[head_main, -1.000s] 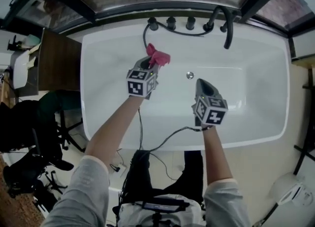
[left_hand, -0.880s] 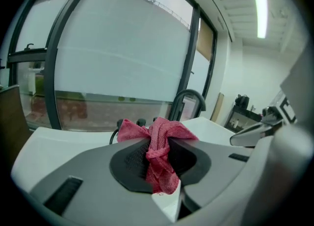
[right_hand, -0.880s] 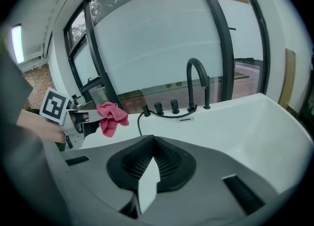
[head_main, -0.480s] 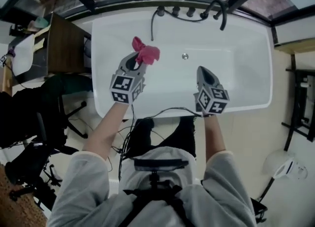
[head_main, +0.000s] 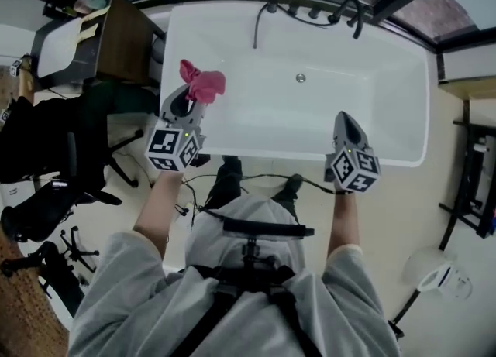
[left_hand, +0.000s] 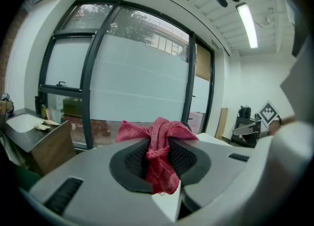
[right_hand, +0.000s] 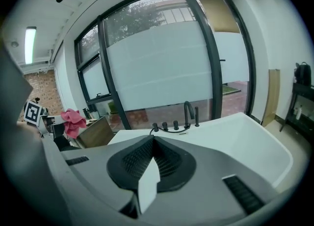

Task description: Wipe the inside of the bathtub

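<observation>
The white bathtub (head_main: 387, 154) lies across the top of the head view, with its drain (head_main: 300, 78) near the middle. My left gripper (head_main: 188, 94) is shut on a crumpled pink-red cloth (head_main: 201, 82) and sits at the tub's left end, over the rim. In the left gripper view the cloth (left_hand: 160, 149) bulges out between the closed jaws of the left gripper (left_hand: 158, 146). My right gripper (head_main: 345, 121) is shut and holds nothing, raised near the tub's front rim. The right gripper view shows the right gripper (right_hand: 153, 141), the tub (right_hand: 245, 141) and the distant cloth (right_hand: 72, 120).
Black taps and a spout (head_main: 350, 13) line the tub's far rim, with a black hose (head_main: 258, 22) hanging in. A dark wooden cabinet (head_main: 116, 46) stands left of the tub. Office chairs (head_main: 46, 208) crowd the floor at the left. Cables (head_main: 256, 179) trail below the front rim.
Both grippers have drawn back out of the tub toward its front rim. The left one carried the cloth to the tub's left end. The whole view has pulled back.
</observation>
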`<state>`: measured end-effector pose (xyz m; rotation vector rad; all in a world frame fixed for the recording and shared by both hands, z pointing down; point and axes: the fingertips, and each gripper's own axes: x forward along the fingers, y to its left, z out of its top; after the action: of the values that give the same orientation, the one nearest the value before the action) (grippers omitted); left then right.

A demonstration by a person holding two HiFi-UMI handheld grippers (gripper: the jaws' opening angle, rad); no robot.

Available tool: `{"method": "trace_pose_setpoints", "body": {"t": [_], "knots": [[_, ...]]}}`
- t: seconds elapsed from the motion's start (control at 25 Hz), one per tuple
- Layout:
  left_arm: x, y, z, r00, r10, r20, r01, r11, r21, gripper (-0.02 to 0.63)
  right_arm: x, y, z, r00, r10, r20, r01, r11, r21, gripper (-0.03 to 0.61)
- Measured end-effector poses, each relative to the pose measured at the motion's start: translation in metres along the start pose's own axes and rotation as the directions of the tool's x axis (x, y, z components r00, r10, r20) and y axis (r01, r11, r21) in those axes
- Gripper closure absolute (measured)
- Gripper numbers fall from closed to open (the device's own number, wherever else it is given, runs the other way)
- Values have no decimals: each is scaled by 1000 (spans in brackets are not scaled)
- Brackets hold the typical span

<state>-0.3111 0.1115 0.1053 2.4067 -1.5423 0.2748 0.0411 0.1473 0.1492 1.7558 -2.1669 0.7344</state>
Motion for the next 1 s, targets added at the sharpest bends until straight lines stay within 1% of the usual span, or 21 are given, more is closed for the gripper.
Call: {"method": "trace_pose_setpoints", "body": {"t": [0.12, 0.28, 0.4, 0.52, 0.6, 0.72, 0.84, 1.0], "knots": [[-28, -20, -4, 998, 67, 13, -67, 998, -17, 531, -17, -16, -1, 999, 35, 0, -35, 999, -19, 569], [-60, -58, -5, 992, 125, 33, -124, 992, -32, 531, -46, -30, 1, 996, 91, 15, -90, 995, -49, 569], [-76, -87, -4, 986, 155, 62, -152, 987, -52, 531, -67, -41, 2, 992, 126, 23, -123, 989, -84, 569], [-86, -119, -2, 982, 172, 82, -168, 984, -55, 531, -89, -56, 7, 987, 157, 40, -153, 984, -91, 569], [-92, -142, -1, 979, 185, 85, -182, 982, -48, 531, -101, -68, 6, 983, 178, 41, -174, 981, -90, 569], [-106, -167, 1, 975, 207, 78, -204, 978, -48, 531, -116, -79, -3, 979, 201, 17, -199, 976, -83, 569], [-124, -175, 2, 974, 219, 64, -217, 975, -34, 529, -127, -74, -10, 977, 215, -2, -215, 974, -77, 569], [-140, -165, 1, 976, 209, 57, -208, 978, -18, 529, -137, -64, -9, 982, 187, 6, -186, 980, -73, 569]]}}
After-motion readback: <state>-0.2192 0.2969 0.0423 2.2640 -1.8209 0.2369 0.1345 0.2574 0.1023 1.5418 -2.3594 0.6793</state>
